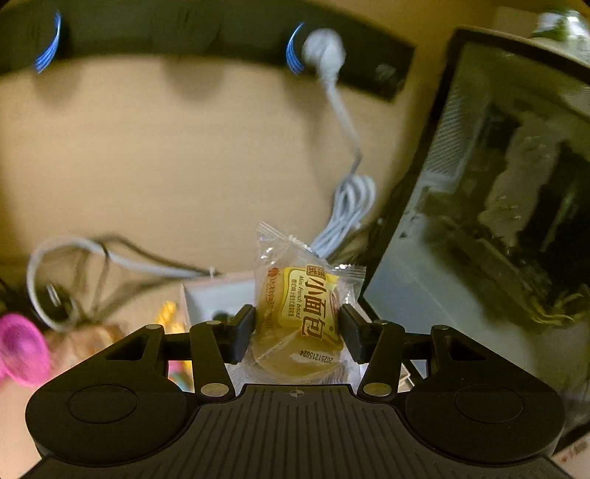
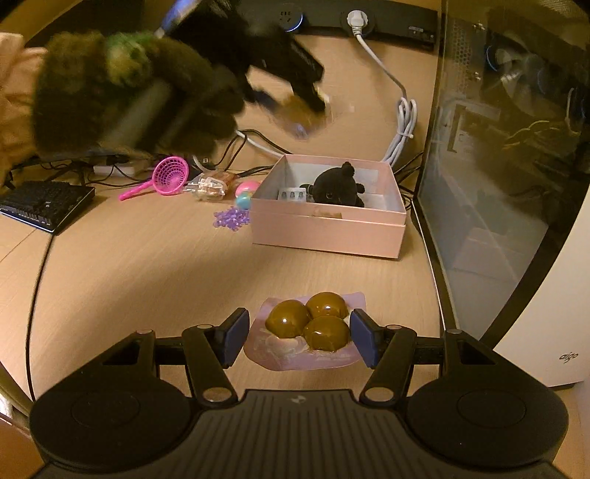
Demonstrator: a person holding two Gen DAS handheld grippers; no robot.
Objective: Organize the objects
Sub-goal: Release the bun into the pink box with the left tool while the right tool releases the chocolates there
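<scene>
My left gripper [image 1: 297, 320] is shut on a clear packet of mini French bread [image 1: 302, 309], held upright between both pads above the desk. In the right wrist view it appears blurred at the top as the left gripper [image 2: 295, 99], carried by a hand in a fuzzy dark glove [image 2: 121, 92]. My right gripper [image 2: 299, 324] is shut on a pink packet with three glossy brown domes [image 2: 313, 324], low over the desk's near side. Beyond it stands an open pink box [image 2: 324, 232] holding a black plush toy [image 2: 335, 184] and a small blister pack [image 2: 292, 194].
Left of the box lie a pink scoop [image 2: 166, 178], a snack packet [image 2: 210, 186], a pastel egg toy [image 2: 245, 195] and purple beads [image 2: 232, 217]. A keyboard [image 2: 44, 206] sits far left. A glass-sided computer case [image 2: 497, 165] walls the right; white cable [image 2: 403, 125] and a power strip [image 2: 368, 18] lie behind.
</scene>
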